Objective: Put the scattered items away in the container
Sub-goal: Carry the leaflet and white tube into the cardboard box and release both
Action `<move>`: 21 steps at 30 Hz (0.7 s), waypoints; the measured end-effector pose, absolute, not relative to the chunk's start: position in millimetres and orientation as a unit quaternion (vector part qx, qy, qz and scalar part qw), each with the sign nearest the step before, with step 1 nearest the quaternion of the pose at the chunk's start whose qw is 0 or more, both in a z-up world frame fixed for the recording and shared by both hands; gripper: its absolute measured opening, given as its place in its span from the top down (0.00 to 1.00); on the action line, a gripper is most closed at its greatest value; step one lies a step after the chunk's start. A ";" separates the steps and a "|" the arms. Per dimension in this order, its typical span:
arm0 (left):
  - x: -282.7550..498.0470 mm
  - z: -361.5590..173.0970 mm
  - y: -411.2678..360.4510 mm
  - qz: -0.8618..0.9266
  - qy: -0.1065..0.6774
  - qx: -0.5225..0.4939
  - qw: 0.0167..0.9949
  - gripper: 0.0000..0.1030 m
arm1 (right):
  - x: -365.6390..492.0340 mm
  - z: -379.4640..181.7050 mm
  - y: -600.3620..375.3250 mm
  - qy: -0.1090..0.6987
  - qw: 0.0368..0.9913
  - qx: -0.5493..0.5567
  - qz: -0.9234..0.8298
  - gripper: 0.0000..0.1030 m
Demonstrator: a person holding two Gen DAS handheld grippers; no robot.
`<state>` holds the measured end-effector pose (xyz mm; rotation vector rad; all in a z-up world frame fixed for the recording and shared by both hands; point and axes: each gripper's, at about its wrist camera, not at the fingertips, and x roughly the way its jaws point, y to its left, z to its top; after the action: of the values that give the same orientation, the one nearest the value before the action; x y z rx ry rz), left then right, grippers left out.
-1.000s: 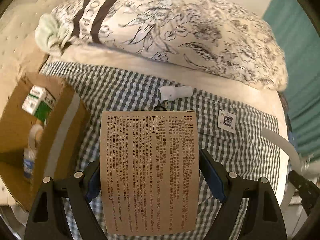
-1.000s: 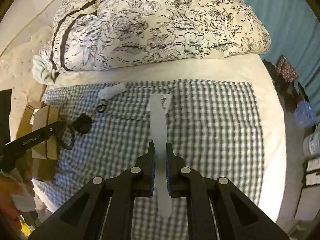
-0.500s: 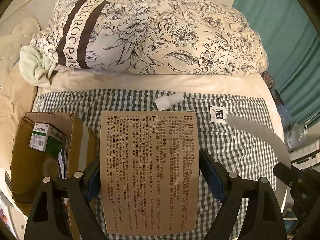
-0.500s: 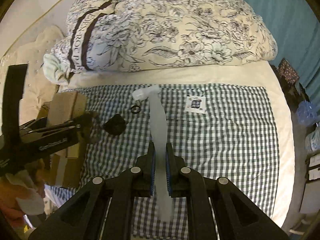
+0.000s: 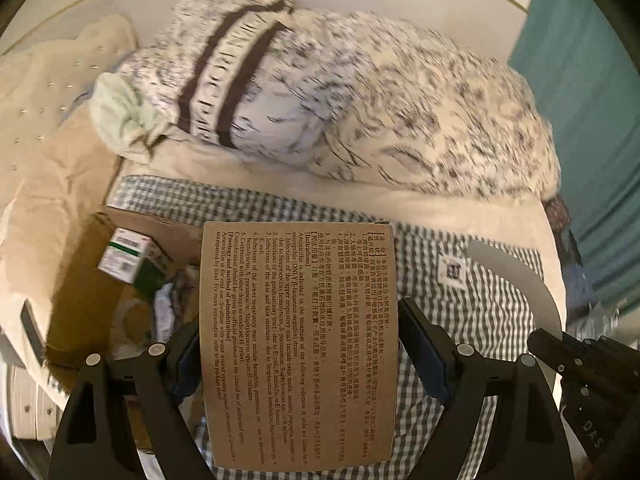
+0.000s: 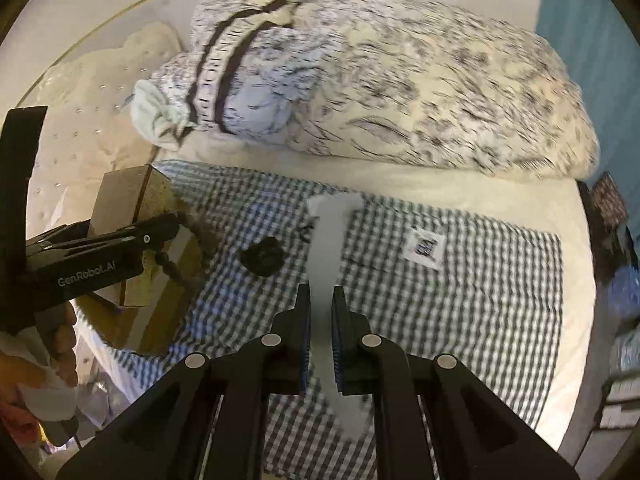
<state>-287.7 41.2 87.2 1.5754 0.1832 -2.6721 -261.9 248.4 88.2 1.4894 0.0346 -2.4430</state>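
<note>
Left gripper (image 5: 298, 354): clamped on a brown medicine box (image 5: 298, 340). Since a second ago it has been swung toward the cardboard container (image 5: 80, 280), now at 9 o'clock with a green-and-white carton (image 5: 128, 254) inside; release is judged imminent.

Right gripper (image 6: 321, 334): still clenched on a pale flat strip (image 6: 326, 248), awaiting its turn.

Outstanding on the checked cloth (image 6: 480, 300): dark object (image 6: 262, 256) at 11 o'clock, white tag (image 6: 425, 247) at 1 o'clock.

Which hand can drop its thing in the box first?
Probably the left. The left gripper holds the brown packet right beside the open box. The right gripper, clamping a white strip, is farther over.
</note>
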 end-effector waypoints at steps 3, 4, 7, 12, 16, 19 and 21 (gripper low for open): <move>-285.5 99.4 23.3 -0.864 0.077 0.497 0.035 0.16 | -267.6 95.8 232.2 0.023 0.163 0.509 -0.845 0.92; -285.0 102.4 17.4 -0.864 0.082 0.494 0.040 0.16 | -269.3 98.1 225.9 0.026 0.169 0.506 -0.845 0.92; -281.0 109.6 -5.2 -0.866 0.094 0.487 0.059 0.16 | -273.8 103.9 200.1 0.039 0.194 0.500 -0.843 0.92; -273.1 112.9 -53.4 -0.865 0.113 0.479 0.096 0.16 | -279.0 107.2 147.0 0.056 0.240 0.497 -0.832 0.92; -265.4 108.6 -93.1 -0.861 0.125 0.478 0.122 0.16 | -279.6 106.1 100.4 0.064 0.273 0.493 -0.824 0.92; -261.6 100.4 -121.2 -0.853 0.133 0.484 0.141 0.16 | -280.7 102.1 59.6 0.071 0.300 0.496 -0.812 0.92; -260.1 92.8 -140.2 -0.847 0.139 0.490 0.150 0.16 | -280.9 98.2 34.3 0.078 0.314 0.497 -0.805 0.92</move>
<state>-260.1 -140.2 92.8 1.4077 0.3997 -2.4334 -280.9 34.3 98.2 1.3103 0.2053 -2.1215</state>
